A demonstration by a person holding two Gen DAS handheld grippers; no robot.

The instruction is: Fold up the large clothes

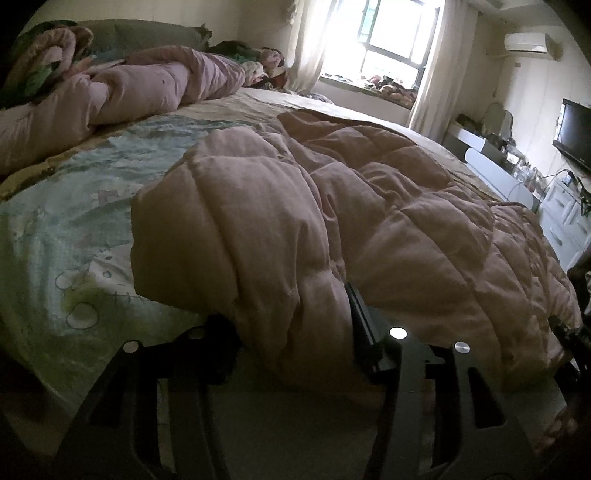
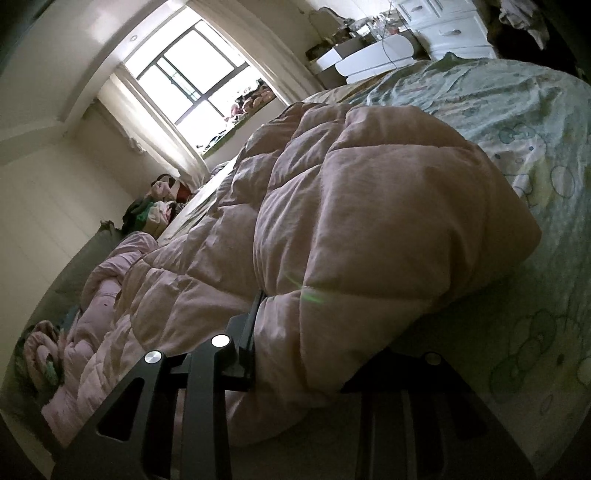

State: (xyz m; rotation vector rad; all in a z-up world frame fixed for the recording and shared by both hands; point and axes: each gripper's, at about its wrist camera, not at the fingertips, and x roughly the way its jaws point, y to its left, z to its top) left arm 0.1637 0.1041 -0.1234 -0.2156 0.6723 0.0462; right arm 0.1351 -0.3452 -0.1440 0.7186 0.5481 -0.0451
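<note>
A large puffy pink quilted garment [image 1: 332, 206] lies spread over a bed with a pale green cartoon-print sheet [image 1: 66, 229]. My left gripper [image 1: 295, 332] is shut on a thick fold of it at its near edge; the fabric bulges between the black fingers [image 1: 360, 317]. In the right wrist view, which is tilted sideways, my right gripper [image 2: 314, 354] is shut on another thick fold of the same garment [image 2: 369, 192]. One black finger [image 2: 251, 332] shows on the left of the fold; the other is mostly under the fabric.
A rolled lilac quilt [image 1: 147, 85] and a heap of clothes lie along the head of the bed. A bright window [image 1: 391, 33] with curtains is behind. A white dresser [image 1: 561, 218], a TV [image 1: 576, 133] and cluttered shelves stand at the right.
</note>
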